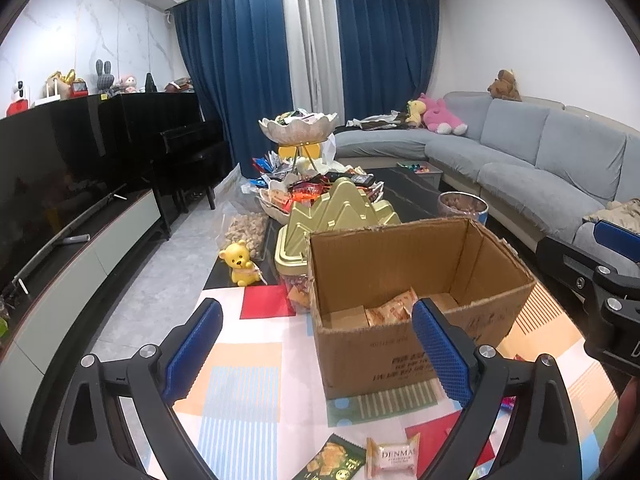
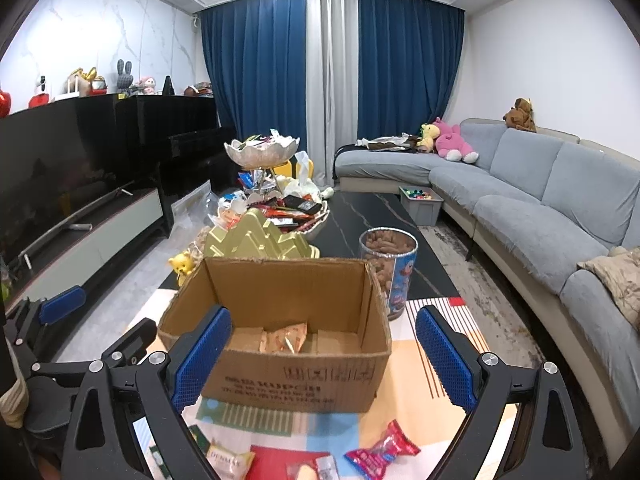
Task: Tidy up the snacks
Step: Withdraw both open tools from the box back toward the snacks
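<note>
An open cardboard box (image 1: 420, 344) (image 2: 280, 380) stands on a colourful patterned cloth, with an orange snack packet (image 1: 394, 308) (image 2: 286, 338) inside. Loose snacks lie in front of it: a green packet (image 1: 330, 458), a pale DENMAS packet (image 1: 394, 458) (image 2: 230, 462), a red-blue candy packet (image 2: 380, 450) and a clear packet (image 2: 316, 468). My left gripper (image 1: 316, 348) is open and empty, above the cloth left of the box front. My right gripper (image 2: 322, 360) is open and empty, hovering before the box.
A gold mountain-lidded jar (image 1: 320, 232) (image 2: 256, 240) and a tall clear jar of biscuits (image 2: 390, 272) stand behind the box. A yellow bear figure (image 1: 240, 268), tiered snack dishes (image 1: 298, 128), a grey sofa (image 2: 540, 200) at right, a TV stand (image 1: 80, 264) at left.
</note>
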`<action>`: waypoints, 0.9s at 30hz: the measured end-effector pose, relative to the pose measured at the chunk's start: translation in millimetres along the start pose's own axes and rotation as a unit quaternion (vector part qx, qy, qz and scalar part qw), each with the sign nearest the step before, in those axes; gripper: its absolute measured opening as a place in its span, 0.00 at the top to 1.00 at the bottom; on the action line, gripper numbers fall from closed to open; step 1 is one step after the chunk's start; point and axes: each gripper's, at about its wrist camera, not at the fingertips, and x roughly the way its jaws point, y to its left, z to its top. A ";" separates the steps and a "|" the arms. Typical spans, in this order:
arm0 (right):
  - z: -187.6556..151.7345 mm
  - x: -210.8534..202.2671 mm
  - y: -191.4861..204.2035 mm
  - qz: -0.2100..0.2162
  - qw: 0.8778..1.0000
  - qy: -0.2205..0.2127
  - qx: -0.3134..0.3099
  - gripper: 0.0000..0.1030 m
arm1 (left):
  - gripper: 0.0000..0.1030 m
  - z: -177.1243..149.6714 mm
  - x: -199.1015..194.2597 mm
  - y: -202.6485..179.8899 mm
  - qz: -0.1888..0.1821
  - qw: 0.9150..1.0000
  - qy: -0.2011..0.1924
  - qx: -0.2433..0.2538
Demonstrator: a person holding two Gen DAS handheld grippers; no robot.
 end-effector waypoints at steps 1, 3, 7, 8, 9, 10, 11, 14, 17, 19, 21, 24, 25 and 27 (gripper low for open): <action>-1.6 -1.6 0.9 -0.001 1.000 0.000 -0.001 0.08 | 0.03 -2.3 -2.0 0.5 0.002 1.000 -0.001 0.002; -6.3 -5.6 2.5 -0.004 1.000 0.001 -0.004 0.08 | 0.02 -7.1 -5.8 2.0 0.004 1.000 -0.002 0.003; -13.9 -10.7 3.4 -0.005 1.000 0.004 -0.001 0.08 | 0.02 -15.2 -11.9 4.3 0.002 1.000 -0.001 0.003; -15.8 -11.8 3.4 -0.004 1.000 0.006 0.000 0.08 | 0.02 -17.9 -13.4 4.7 0.001 1.000 0.000 0.004; -17.8 -12.9 3.5 -0.004 1.000 0.007 0.002 0.08 | 0.01 -20.7 -14.7 5.1 0.001 1.000 0.001 0.005; -19.0 -13.8 3.5 -0.003 1.000 0.008 0.003 0.08 | 0.01 -23.1 -16.0 5.1 0.001 1.000 0.001 0.006; -20.6 -15.0 3.6 -0.003 1.000 0.009 0.004 0.08 | 0.01 -26.1 -17.3 5.1 0.000 1.000 0.002 0.007; -25.4 -17.6 4.1 -0.006 1.000 0.012 0.008 0.08 | 0.01 -34.5 -20.3 6.4 0.000 1.000 0.005 0.010; -32.7 -20.0 5.1 -0.008 1.000 0.016 0.009 0.08 | 0.01 -43.4 -22.0 7.1 -0.002 1.000 0.010 0.010; -37.3 -21.0 5.9 -0.009 1.000 0.020 0.008 0.08 | 0.01 -48.3 -21.7 7.1 -0.004 1.000 0.014 0.012; -43.1 -21.4 7.6 -0.009 1.000 0.025 0.006 0.08 | 0.01 -54.0 -20.7 6.2 -0.007 1.000 0.020 0.014; -53.4 -20.7 9.0 -0.010 0.999 0.035 0.003 0.08 | 0.01 -61.2 -19.5 4.5 -0.008 0.999 0.027 0.017; -56.5 -20.2 9.1 -0.010 0.999 0.039 0.003 0.08 | 0.01 -63.9 -19.2 4.3 -0.008 0.999 0.029 0.018; -64.1 -19.9 10.0 -0.011 0.999 0.045 0.002 0.08 | 0.01 -69.7 -18.5 4.7 -0.009 0.999 0.032 0.019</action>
